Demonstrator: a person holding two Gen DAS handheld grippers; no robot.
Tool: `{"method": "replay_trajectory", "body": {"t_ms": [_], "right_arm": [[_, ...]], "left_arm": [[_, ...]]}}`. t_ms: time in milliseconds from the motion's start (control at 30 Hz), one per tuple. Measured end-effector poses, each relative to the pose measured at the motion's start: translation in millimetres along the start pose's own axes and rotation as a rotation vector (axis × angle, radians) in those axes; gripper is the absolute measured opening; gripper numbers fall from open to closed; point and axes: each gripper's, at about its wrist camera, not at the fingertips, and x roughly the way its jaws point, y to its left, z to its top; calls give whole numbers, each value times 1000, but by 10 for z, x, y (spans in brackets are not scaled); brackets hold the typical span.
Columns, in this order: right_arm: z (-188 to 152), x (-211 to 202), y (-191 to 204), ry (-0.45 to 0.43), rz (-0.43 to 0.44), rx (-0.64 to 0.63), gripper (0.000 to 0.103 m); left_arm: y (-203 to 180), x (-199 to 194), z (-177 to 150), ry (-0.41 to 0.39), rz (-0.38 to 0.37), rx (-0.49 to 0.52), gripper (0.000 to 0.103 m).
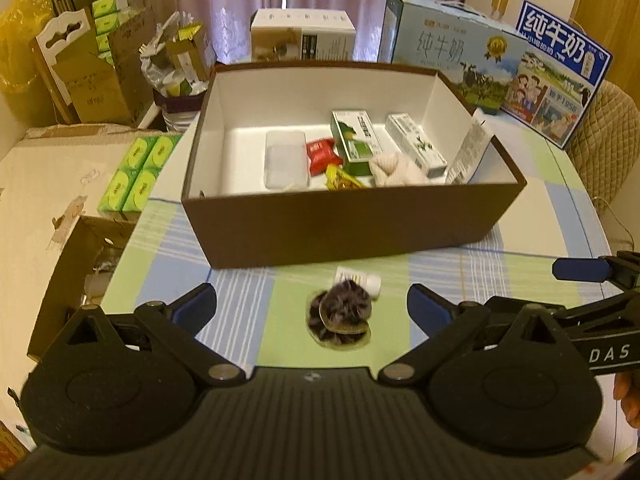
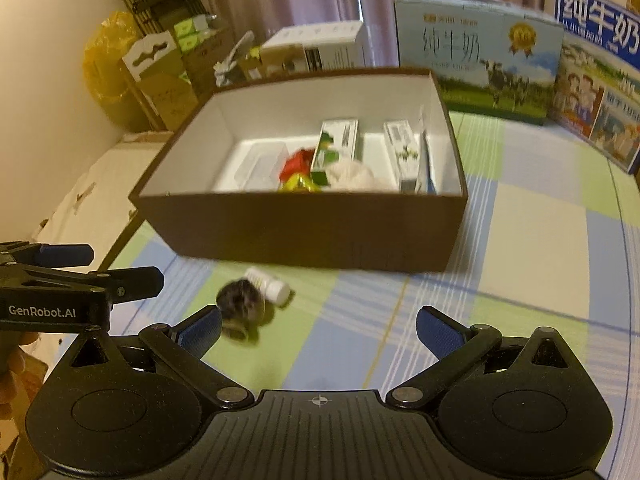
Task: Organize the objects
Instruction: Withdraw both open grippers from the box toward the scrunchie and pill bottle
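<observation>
A dark fuzzy hair tie [image 1: 340,316] [image 2: 240,308] lies on the checked tablecloth in front of the brown box [image 1: 352,224] [image 2: 304,236], touching a small white bottle [image 1: 360,278] [image 2: 270,284] lying on its side. My left gripper [image 1: 312,304] is open, with the hair tie between and just beyond its fingertips. My right gripper [image 2: 320,328] is open and empty, and the hair tie sits by its left fingertip. Inside the box are a clear plastic case [image 1: 286,160], a red packet [image 1: 320,154], a green carton [image 1: 354,140], a white carton [image 1: 416,144], a pale cloth [image 1: 396,170] and a yellow wrapper [image 1: 342,180].
Two milk cartons [image 1: 452,52] [image 1: 560,80] stand behind the box on the right. Green tissue packs [image 1: 138,172] and cardboard boxes [image 1: 80,80] crowd the left, beyond the table's left edge. A quilted chair back [image 1: 612,140] stands at the right. The right gripper's fingers [image 1: 580,270] reach in from the right.
</observation>
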Motion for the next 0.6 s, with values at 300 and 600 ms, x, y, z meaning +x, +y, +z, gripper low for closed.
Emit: {"method": "replay_trajectory", "body": {"t_ms": [300,600], "right_arm": [[-251,113,-87,65,-17,28,101],[-387,230,-125,109,-56,38,101]], "left_arm": [[-52,104,-204,42,0,13,100],[-81,285,-373,91,20,31,100]]}}
